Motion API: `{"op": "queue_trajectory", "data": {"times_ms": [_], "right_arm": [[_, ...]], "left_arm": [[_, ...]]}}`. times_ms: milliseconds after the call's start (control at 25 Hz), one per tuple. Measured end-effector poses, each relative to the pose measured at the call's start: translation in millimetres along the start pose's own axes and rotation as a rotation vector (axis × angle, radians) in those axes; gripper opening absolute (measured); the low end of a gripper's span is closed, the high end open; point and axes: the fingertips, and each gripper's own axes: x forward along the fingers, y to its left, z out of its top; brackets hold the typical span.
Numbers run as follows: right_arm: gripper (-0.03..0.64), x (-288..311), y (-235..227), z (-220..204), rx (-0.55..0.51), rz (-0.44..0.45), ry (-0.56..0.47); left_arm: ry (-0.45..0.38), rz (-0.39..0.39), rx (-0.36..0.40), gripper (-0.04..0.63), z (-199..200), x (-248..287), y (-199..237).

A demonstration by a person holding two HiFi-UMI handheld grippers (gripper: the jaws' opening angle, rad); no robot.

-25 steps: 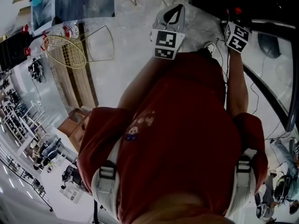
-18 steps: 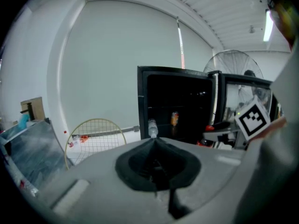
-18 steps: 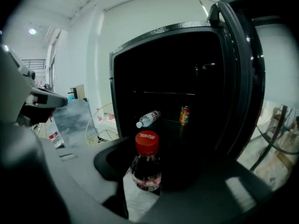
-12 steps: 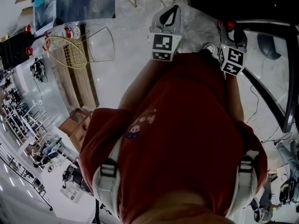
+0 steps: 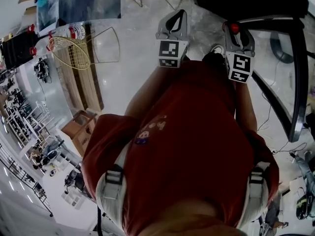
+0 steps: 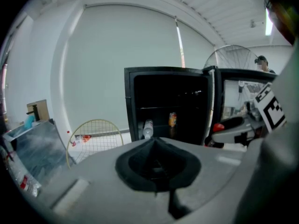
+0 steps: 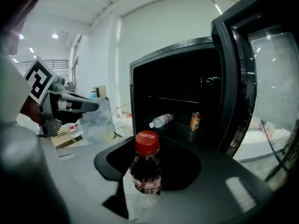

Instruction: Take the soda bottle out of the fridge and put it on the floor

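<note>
The soda bottle, dark with a red cap, stands upright between the jaws of my right gripper, which is shut on its body. It is held outside the black fridge, in front of the open door. From the head view only the red cap shows above the right gripper. My left gripper hangs beside it to the left, shut with nothing in it, pointing at the fridge.
A clear water bottle lies on the fridge shelf beside an orange can. A round wire basket and wooden boards are at the left on the pale floor. Cables trail at the right by the open door.
Both grippers have drawn back from the fridge toward the person's body. The right one has moved left with the bottle, and more of the fridge door shows.
</note>
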Motion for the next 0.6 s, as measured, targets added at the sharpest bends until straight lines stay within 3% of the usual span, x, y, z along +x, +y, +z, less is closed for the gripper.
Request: {"op": "queue_trajectory", "data": {"times_ms": [280, 600], "right_arm": [[0.153, -8, -7, -10, -0.039, 0.089, 0.012], [0.153, -20, 43, -13, -0.098, 0.164, 0.014]], "left_arm": [[0.034, 0.045, -0.040, 0.000, -9, -6, -28], [0.013, 0.109, -0.095, 0.000, -35, -55, -14]]}}
